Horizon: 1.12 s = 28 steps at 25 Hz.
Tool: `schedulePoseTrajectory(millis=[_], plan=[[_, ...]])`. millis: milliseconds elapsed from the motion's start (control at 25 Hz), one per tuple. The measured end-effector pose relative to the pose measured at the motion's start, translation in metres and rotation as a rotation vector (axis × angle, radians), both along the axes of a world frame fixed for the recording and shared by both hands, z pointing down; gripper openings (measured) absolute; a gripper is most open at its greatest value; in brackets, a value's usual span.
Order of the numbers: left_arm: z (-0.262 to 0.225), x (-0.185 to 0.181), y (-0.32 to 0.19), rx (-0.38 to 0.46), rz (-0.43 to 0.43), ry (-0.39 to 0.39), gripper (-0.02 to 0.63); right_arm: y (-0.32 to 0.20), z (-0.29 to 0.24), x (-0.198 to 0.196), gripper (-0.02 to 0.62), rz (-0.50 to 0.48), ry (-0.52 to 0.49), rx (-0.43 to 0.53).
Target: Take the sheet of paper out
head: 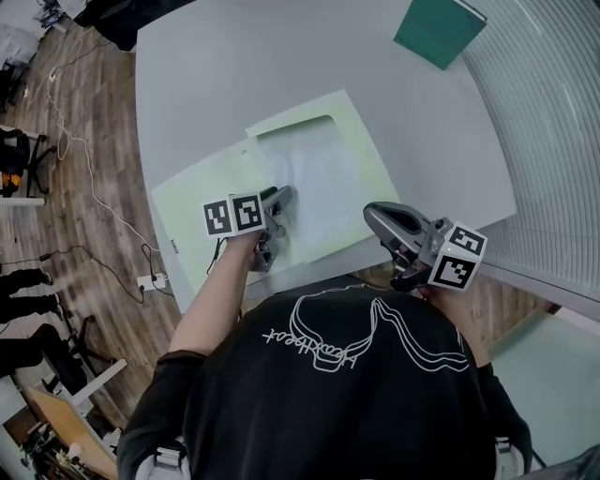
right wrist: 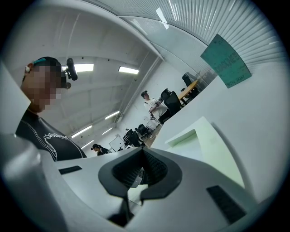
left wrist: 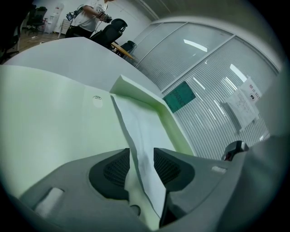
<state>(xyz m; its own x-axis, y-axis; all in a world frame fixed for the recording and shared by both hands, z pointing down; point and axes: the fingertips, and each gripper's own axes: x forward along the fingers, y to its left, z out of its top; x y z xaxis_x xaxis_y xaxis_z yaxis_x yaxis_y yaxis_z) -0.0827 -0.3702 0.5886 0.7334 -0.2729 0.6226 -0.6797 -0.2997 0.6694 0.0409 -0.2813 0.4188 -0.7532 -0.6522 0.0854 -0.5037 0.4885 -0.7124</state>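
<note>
A pale green paper folder point(head: 202, 192) lies open on the white table point(head: 216, 75), its pocket half point(head: 364, 141) with a cut-out to the right. A white sheet of paper point(head: 319, 183) lies partly out of the pocket toward me. My left gripper point(head: 277, 221) is at the sheet's near left corner. In the left gripper view the sheet point(left wrist: 141, 129) runs up between the jaws of the left gripper point(left wrist: 141, 158), which stand open with gaps beside the paper. My right gripper point(head: 375, 216) hovers at the table's near edge, shut and empty point(right wrist: 142, 156), off the folder point(right wrist: 213, 145).
A dark green book point(head: 439, 28) lies at the table's far right corner, next to a glass wall with blinds point(head: 553, 112). Cables and a power strip point(head: 150, 280) lie on the wooden floor to the left. People stand and sit far back in the room point(right wrist: 154, 106).
</note>
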Motion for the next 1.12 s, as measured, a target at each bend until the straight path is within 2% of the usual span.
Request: schedulePoseTrajectory(millis=[200,320,600,960,1120], plan=[[0.002,0.005,0.000,-0.024,0.022,-0.032,0.160,0.000,0.001,-0.001,0.008,-0.006,0.002,-0.005],[0.007,0.003,-0.001,-0.027,0.028,-0.083,0.098,0.000,0.002,0.000,0.008,-0.002,0.001,-0.008],[0.004,0.001,0.004,-0.040,0.031,-0.087,0.025,0.000,0.001,-0.004,0.008,-0.016,0.005,-0.018],[0.004,-0.010,0.011,-0.038,-0.005,-0.090,0.014,-0.004,0.006,-0.010,0.008,-0.064,0.010,-0.030],[-0.009,-0.024,0.020,-0.045,-0.041,-0.076,0.014,-0.004,-0.004,-0.017,0.008,-0.057,0.020,-0.028]])
